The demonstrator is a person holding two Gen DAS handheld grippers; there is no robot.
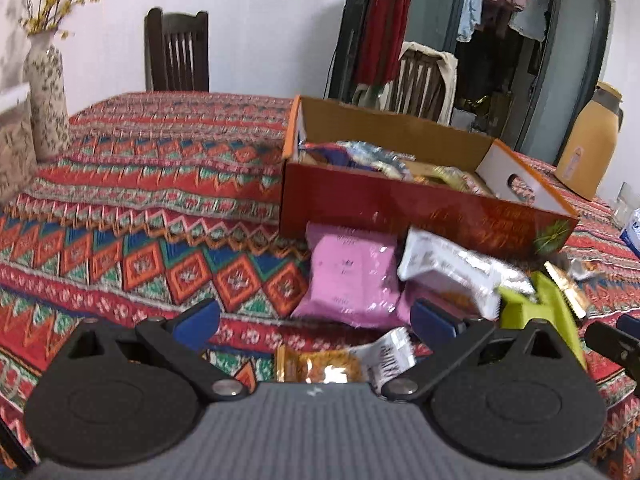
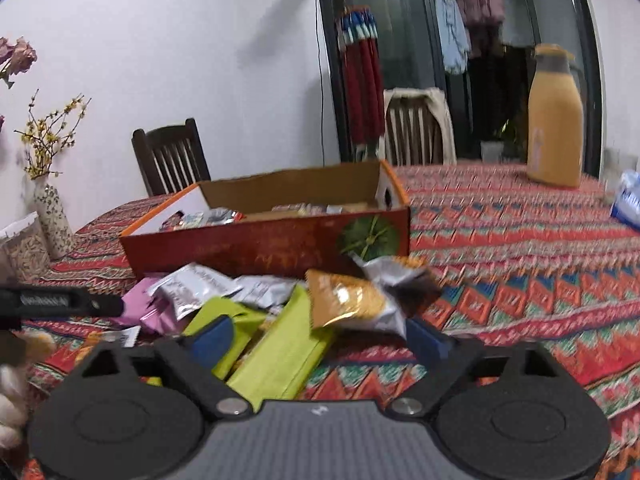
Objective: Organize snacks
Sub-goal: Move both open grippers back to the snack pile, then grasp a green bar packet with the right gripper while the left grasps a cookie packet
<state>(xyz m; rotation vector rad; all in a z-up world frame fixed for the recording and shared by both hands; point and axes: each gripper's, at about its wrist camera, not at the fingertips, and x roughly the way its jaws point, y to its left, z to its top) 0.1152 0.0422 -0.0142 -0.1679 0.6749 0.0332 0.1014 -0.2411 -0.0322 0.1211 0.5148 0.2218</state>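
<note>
A red cardboard box (image 1: 420,208) (image 2: 260,244) stands open on the patterned tablecloth with several snack packets inside. In front of it lies a loose pile: a pink packet (image 1: 352,280), a white-silver packet (image 1: 448,272), a lime-green box (image 1: 548,308) (image 2: 280,352) and an orange packet (image 2: 348,300). My left gripper (image 1: 316,320) is open just short of the pink packet, above a small orange packet (image 1: 316,368). My right gripper (image 2: 320,340) is open low over the green box. The orange packet's corner lies near its right finger. No pad visibly presses on anything.
A patterned vase (image 1: 44,92) with yellow flowers stands at the table's far left. A yellow thermos jug (image 2: 554,120) and a blue tissue pack (image 2: 628,200) sit far right. Dark wooden chairs (image 1: 176,52) stand behind the table. Bare tablecloth (image 1: 140,200) lies left of the box.
</note>
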